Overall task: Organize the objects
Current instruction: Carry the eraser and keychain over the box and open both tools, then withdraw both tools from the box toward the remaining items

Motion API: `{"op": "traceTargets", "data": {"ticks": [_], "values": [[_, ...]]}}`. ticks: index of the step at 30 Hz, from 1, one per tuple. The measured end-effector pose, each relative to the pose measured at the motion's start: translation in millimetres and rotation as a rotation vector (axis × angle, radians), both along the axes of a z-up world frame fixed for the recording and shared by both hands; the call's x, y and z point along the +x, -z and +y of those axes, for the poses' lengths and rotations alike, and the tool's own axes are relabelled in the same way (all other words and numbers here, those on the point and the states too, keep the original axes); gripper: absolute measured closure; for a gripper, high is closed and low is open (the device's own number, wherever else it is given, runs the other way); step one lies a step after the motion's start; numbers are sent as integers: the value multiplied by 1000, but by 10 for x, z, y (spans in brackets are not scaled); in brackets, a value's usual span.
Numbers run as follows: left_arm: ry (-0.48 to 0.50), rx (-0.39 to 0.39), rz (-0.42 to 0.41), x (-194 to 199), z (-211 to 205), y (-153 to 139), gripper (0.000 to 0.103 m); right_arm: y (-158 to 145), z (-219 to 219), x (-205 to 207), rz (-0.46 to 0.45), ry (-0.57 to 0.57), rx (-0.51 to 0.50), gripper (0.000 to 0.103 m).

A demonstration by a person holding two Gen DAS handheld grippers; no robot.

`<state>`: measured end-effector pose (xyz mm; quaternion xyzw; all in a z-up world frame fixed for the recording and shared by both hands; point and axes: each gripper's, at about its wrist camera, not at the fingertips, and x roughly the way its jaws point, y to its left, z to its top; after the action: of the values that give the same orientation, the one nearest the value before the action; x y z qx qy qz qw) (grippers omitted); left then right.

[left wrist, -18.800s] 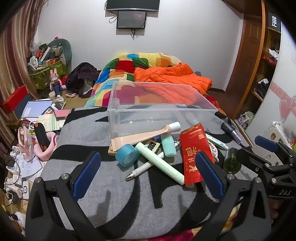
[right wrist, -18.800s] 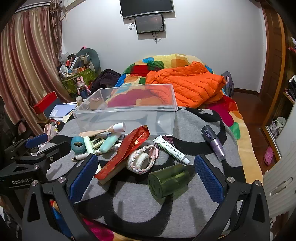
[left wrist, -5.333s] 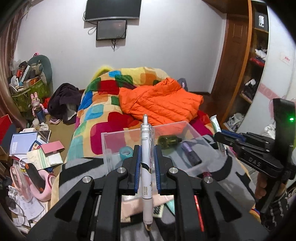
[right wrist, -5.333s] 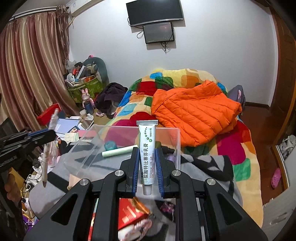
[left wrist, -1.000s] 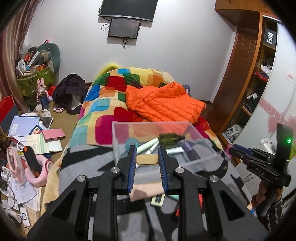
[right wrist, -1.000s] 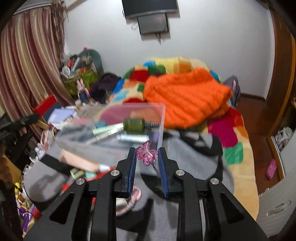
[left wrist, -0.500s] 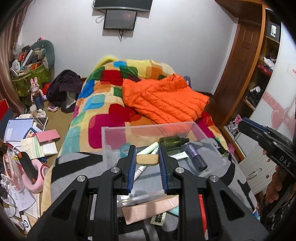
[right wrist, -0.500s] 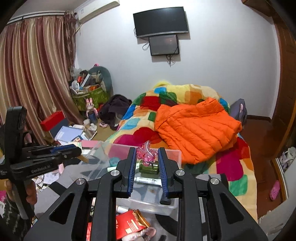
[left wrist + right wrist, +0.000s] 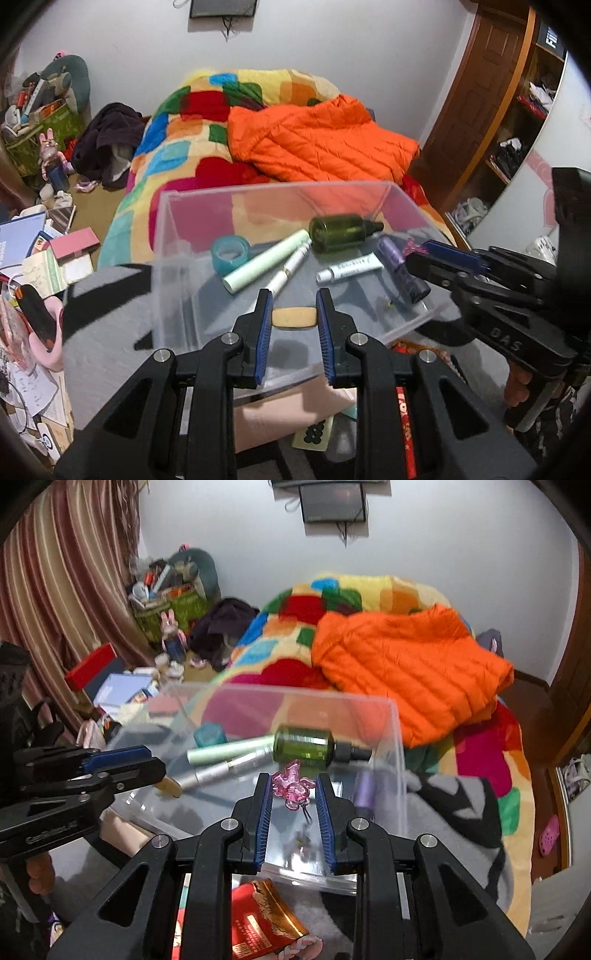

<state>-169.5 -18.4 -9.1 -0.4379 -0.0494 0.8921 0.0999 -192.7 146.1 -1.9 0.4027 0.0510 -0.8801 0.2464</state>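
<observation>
A clear plastic bin [image 9: 162, 229] stands on the grey blanket. It holds a teal tape roll [image 9: 231, 254], a pale green tube [image 9: 266, 260], a white pen [image 9: 290, 269], a green bottle [image 9: 340, 229], a white tube [image 9: 349, 267] and a purple bottle [image 9: 400, 267]. My left gripper [image 9: 294, 295] is shut on a small tan oblong piece [image 9: 294, 318] above the bin's near side. My right gripper [image 9: 292, 777] is shut on a pink ornament [image 9: 291, 786] over the bin [image 9: 399, 716], near the green bottle [image 9: 303, 747]. Each gripper shows in the other's view: right gripper [image 9: 424, 254], left gripper [image 9: 162, 771].
In front of the bin lie a beige flat pack [image 9: 280, 406], a dotted card [image 9: 312, 435] and a red packet [image 9: 258, 923]. An orange jacket [image 9: 317, 144] lies on the colourful bedspread behind. Books and clutter [image 9: 44, 258] crowd the floor at left; a wardrobe [image 9: 517, 110] stands at right.
Both grippers have sunk and tipped down over the bin, still gripping the tan piece and the pink ornament. They have drawn closer to each other.
</observation>
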Motion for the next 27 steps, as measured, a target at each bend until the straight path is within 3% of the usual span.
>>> {"op": "traceTargets", "data": {"ticks": [9,14,19,27], "values": [[24,5,21,142,81,-112,79,75,-22,10,-38,-13,26,80],[31,-9,68,304,147,-275,60,-27,15,117,0,-8,27,65],[32,-46,122,556,212,-398,36,-145,109,267,27,-1,11,58],[62,-45,85,936,296,-259,27,-233,388,637,58,14,-12,48]]}}
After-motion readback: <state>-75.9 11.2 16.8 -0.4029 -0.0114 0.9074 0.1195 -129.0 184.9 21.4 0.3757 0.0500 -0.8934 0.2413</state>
